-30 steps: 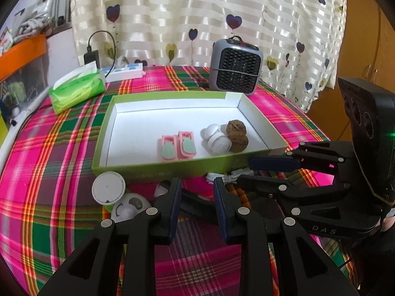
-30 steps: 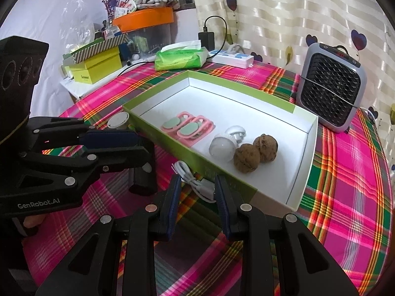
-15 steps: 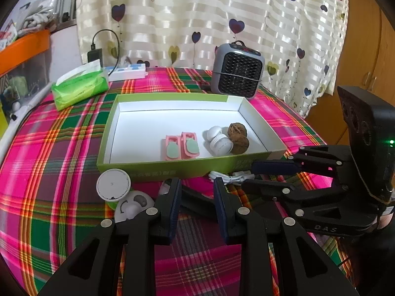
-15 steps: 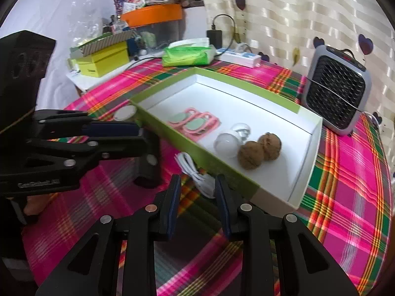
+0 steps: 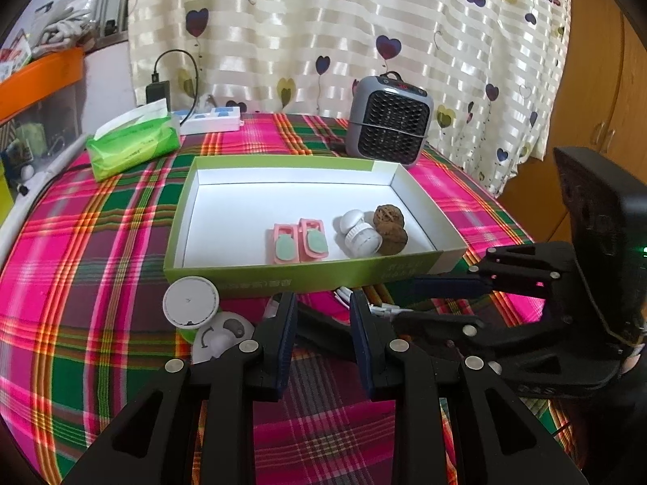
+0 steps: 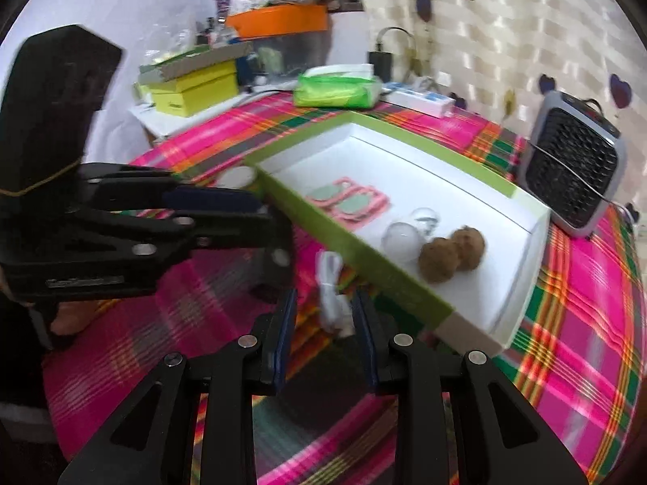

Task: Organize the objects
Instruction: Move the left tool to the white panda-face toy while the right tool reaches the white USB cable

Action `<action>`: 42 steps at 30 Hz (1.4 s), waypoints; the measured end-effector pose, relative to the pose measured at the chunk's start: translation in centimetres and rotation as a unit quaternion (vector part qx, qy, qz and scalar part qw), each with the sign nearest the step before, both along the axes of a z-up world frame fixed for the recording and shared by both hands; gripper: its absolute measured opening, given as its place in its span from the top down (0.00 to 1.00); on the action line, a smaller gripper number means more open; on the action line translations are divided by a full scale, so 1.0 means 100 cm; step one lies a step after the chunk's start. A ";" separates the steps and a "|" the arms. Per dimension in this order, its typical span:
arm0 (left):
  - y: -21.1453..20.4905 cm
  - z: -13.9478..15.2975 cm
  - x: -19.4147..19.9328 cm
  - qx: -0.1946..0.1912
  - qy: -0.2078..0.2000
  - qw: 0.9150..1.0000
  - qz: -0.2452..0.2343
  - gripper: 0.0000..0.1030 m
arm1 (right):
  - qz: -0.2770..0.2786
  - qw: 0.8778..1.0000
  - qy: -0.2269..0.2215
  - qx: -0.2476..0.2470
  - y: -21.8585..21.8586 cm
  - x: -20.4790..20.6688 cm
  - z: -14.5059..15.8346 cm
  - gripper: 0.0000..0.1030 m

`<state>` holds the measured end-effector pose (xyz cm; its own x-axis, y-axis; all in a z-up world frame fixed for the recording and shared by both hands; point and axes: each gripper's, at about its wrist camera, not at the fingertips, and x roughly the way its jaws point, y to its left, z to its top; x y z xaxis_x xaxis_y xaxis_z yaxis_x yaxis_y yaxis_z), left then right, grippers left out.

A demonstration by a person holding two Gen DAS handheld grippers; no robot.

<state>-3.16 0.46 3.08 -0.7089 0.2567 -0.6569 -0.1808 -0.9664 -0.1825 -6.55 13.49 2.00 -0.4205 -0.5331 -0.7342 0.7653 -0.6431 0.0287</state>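
Observation:
A green box (image 5: 303, 279) with a white inside holds two pink-and-green clips (image 5: 299, 240), a white bulb-like piece (image 5: 362, 236) and two walnuts (image 5: 390, 226). On the plaid cloth in front of it lie a white disc (image 5: 190, 302), a white round knobbed piece (image 5: 220, 335) and a white cable (image 5: 382, 308). My left gripper (image 5: 322, 311) hovers open over the cloth, holding nothing. My right gripper (image 5: 408, 301) reaches in from the right. In the right wrist view the right gripper (image 6: 323, 311) is open, and the cable (image 6: 329, 283) lies untouched on the cloth between its tips.
A grey heater (image 5: 388, 121) stands behind the box. A green tissue pack (image 5: 133, 143) and a white power strip (image 5: 210, 119) lie at the back left. Yellow boxes (image 6: 194, 89) and an orange bin (image 6: 279, 20) crowd a side shelf. A hand (image 6: 68, 319) holds the left gripper.
The right wrist view has tilted a little and gone blurry, and the cable now sits more squarely between the right fingertips. Both jaw gaps look unchanged.

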 end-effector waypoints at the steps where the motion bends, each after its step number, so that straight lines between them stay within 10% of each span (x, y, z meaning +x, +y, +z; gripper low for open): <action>1: 0.000 0.000 0.000 0.000 0.001 1.000 0.000 0.77 | -0.006 1.000 -0.002 0.004 0.000 -0.002 -0.002 0.71; 42: -0.038 -0.010 0.013 -0.041 -0.005 0.995 0.096 0.70 | -0.012 1.000 -0.012 0.027 -0.010 0.000 -0.013 0.80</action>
<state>-1.83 -3.34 2.12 -0.7330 0.0629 -0.6773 0.0092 -0.9947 -0.1024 -6.55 12.53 0.75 -0.4145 -0.4835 -0.7710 0.7496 -0.6617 0.0120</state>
